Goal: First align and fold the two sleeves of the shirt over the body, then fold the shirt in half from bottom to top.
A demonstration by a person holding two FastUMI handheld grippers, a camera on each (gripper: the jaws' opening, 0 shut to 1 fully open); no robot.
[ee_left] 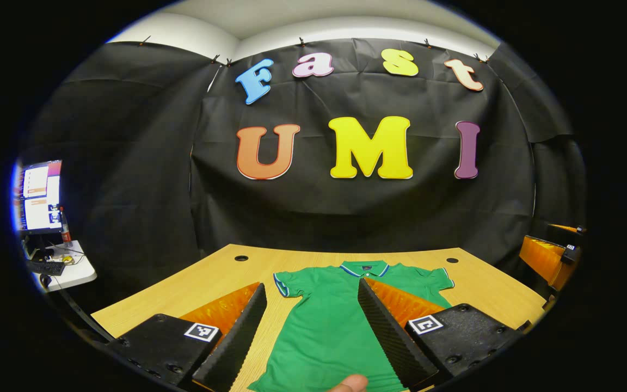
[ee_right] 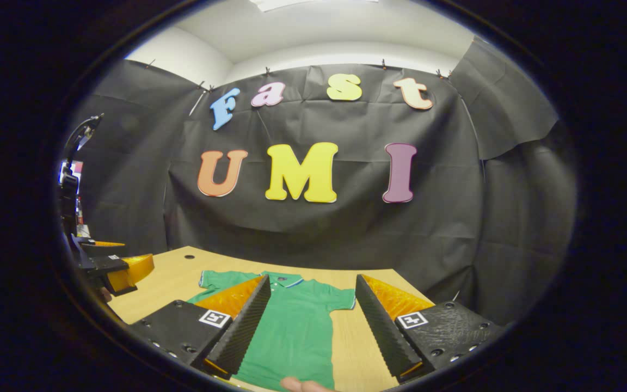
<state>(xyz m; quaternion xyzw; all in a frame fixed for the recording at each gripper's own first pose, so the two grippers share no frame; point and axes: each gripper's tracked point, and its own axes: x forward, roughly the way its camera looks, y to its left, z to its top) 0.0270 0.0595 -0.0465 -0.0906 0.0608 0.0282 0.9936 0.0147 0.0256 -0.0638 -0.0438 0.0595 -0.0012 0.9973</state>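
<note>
A green polo shirt (ee_left: 324, 326) lies flat on the wooden table (ee_left: 204, 283), front up. Its striped collar (ee_left: 365, 268) is at the far end and both short sleeves are spread out to the sides. In the left gripper view, my left gripper (ee_left: 311, 284) hovers open above the shirt's near half, holding nothing. In the right gripper view, my right gripper (ee_right: 312, 279) is also open and holds nothing, and it hangs over the right side of the shirt (ee_right: 297, 321). A person's fingertip (ee_left: 349, 384) shows at the bottom edge.
The other gripper (ee_left: 550, 256) is seen off the table's right end, and in the right gripper view the left gripper (ee_right: 112, 267) is at far left. A monitor (ee_left: 38, 196) and a small white side table (ee_left: 71, 269) stand to the left. Black cloth walls the table's far side.
</note>
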